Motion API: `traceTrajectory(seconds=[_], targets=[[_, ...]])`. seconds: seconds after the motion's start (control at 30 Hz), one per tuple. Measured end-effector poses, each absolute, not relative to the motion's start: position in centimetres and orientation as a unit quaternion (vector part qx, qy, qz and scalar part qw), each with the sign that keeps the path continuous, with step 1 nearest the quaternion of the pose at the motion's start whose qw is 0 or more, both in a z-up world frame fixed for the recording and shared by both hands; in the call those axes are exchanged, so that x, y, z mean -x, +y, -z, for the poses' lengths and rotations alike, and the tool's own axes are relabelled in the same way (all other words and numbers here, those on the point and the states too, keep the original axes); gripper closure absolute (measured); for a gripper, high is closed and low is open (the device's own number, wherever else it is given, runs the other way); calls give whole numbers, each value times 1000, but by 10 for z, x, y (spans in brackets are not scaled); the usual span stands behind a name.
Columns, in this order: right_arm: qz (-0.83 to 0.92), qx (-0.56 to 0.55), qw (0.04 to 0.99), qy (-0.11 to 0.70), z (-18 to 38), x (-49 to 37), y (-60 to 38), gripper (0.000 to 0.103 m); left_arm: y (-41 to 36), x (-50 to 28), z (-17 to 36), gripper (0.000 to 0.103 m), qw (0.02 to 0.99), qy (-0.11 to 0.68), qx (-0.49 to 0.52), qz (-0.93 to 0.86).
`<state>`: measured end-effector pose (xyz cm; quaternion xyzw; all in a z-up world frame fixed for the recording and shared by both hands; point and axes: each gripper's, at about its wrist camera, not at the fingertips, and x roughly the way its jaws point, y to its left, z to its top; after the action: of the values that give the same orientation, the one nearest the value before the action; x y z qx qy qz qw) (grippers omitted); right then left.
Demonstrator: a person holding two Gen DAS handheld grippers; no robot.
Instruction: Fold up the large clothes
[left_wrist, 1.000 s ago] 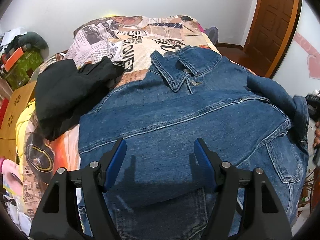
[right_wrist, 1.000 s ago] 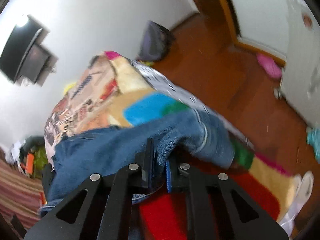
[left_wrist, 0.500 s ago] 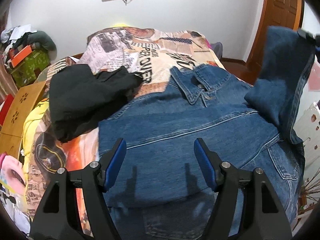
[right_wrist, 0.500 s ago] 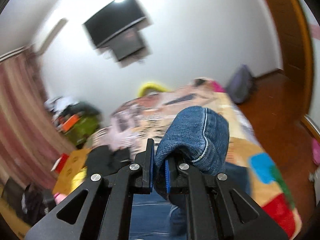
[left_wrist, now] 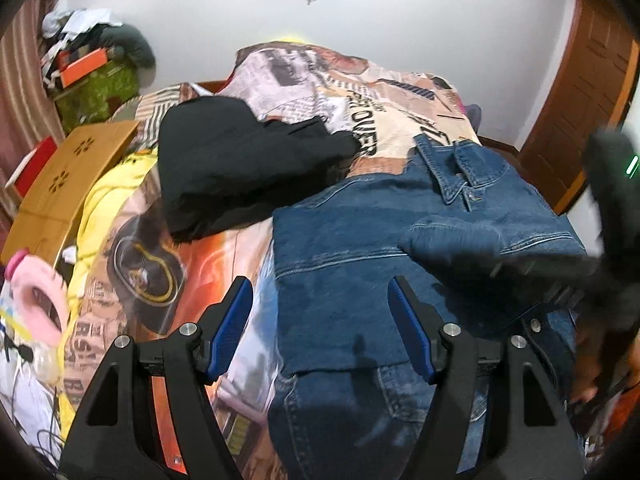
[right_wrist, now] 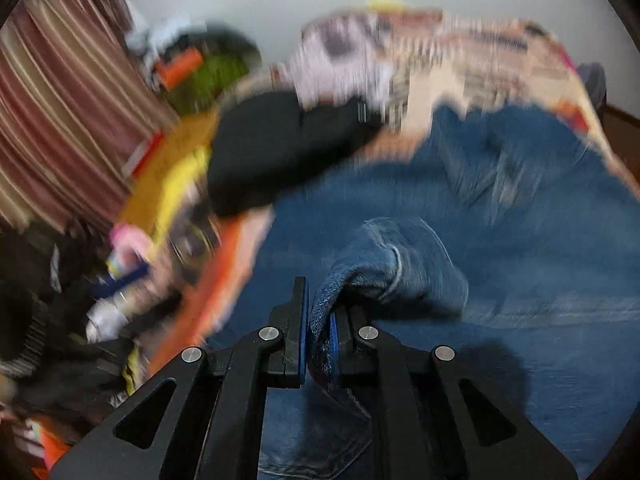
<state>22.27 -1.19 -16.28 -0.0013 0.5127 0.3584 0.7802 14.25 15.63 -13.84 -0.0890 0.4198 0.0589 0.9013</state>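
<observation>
On the bed (left_wrist: pixel 400 128) | denim jacket (left_wrist: pixel 360 280) spread flat | left tool (left_wrist: pixel 320 320) wide open, holding nothing, above jacket | right tool (right_wrist: pixel 318 332) clenched on jacket sleeve (right_wrist: pixel 384 264)

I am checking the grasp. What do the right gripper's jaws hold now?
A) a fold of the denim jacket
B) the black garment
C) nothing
A: the right gripper has its jaws shut on a bunched fold of the denim jacket.
</observation>
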Motion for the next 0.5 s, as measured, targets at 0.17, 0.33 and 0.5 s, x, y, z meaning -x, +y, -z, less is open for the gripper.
traceTrajectory(seconds=[0.17, 0.33, 0.5], targets=[[-354, 49, 753, 552, 174, -213, -6, 85, 154, -144, 148, 34, 893, 436, 92, -60], [-352, 39, 777, 521, 143, -210, -33, 48, 136, -153, 149, 34, 893, 442, 79, -44], [-333, 16, 819, 466, 106, -207, -76, 48, 109, -166, 142, 34, 896, 440, 59, -17]])
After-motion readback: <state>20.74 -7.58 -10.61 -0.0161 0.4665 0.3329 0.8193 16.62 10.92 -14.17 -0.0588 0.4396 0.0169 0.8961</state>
